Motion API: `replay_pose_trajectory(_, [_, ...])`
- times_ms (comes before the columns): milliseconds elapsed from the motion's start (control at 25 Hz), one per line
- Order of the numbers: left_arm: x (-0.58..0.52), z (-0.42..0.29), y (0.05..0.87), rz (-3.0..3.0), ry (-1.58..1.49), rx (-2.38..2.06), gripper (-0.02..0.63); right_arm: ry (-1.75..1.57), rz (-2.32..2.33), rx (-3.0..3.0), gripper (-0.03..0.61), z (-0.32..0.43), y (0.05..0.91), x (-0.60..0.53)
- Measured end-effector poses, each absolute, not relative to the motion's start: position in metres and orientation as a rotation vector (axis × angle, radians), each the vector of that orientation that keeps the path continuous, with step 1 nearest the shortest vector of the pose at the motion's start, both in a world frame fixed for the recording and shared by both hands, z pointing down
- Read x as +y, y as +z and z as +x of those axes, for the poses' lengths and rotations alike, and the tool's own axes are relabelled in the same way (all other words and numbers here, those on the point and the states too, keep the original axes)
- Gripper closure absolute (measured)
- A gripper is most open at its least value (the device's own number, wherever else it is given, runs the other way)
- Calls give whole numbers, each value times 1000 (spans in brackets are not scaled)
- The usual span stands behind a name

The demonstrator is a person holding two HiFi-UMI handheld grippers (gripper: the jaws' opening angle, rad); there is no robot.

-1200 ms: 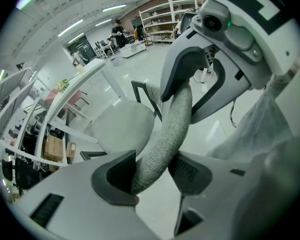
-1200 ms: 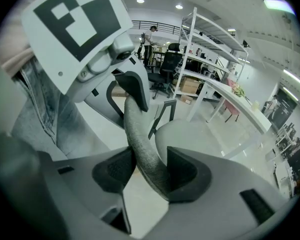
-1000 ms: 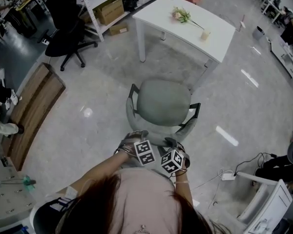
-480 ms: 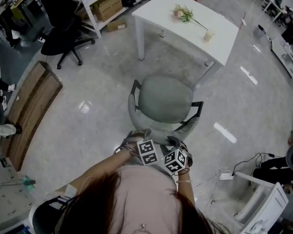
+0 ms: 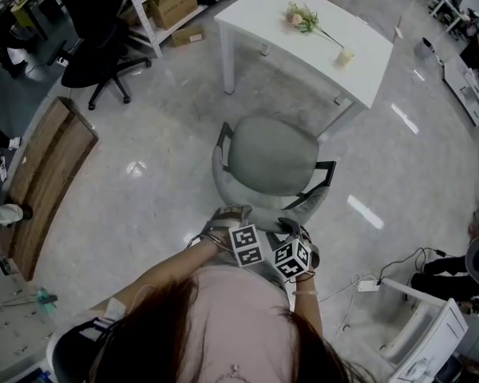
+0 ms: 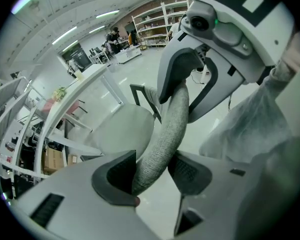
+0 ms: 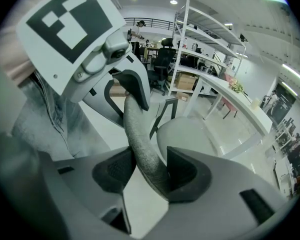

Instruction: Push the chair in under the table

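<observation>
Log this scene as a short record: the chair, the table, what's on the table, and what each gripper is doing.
chair: grey, with armrests, on the floor in front of the table, not yet under it
table: white
on table: flower sprig; small cup
left gripper: jaws closed on the backrest
right gripper: jaws closed on the same backrest, beside the left gripper

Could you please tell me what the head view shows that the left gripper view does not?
Head view only: the person's hair and the wooden panel at left. Left gripper view only: the jaws of the left tool closed on the backrest. Both: the grey chair seat and the white table with flowers.
</observation>
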State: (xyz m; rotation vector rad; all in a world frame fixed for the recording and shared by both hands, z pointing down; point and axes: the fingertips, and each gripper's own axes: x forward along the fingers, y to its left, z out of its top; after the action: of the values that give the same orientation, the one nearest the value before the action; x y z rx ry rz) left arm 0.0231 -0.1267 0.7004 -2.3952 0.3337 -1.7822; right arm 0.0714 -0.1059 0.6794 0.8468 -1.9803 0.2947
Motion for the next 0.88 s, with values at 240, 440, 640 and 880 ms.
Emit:
replay_pose_trajectory(240, [-143, 28, 701, -2398, -1773, 336, 411, 294, 845, -1976, 383, 76, 680, -122])
replay_pose_trajectory(440, [-150, 29, 701, -2397, -1770, 333, 411, 303, 838, -1972, 383, 77, 681, -128])
replay_pose_trajectory(640, [-165, 26, 699, -2399, -1759, 337, 410, 303, 841, -1966, 383, 74, 679, -143])
replay_pose_trajectory(880, [-174, 30, 699, -2398, -1753, 337, 410, 294, 850, -1963, 383, 78, 679, -152])
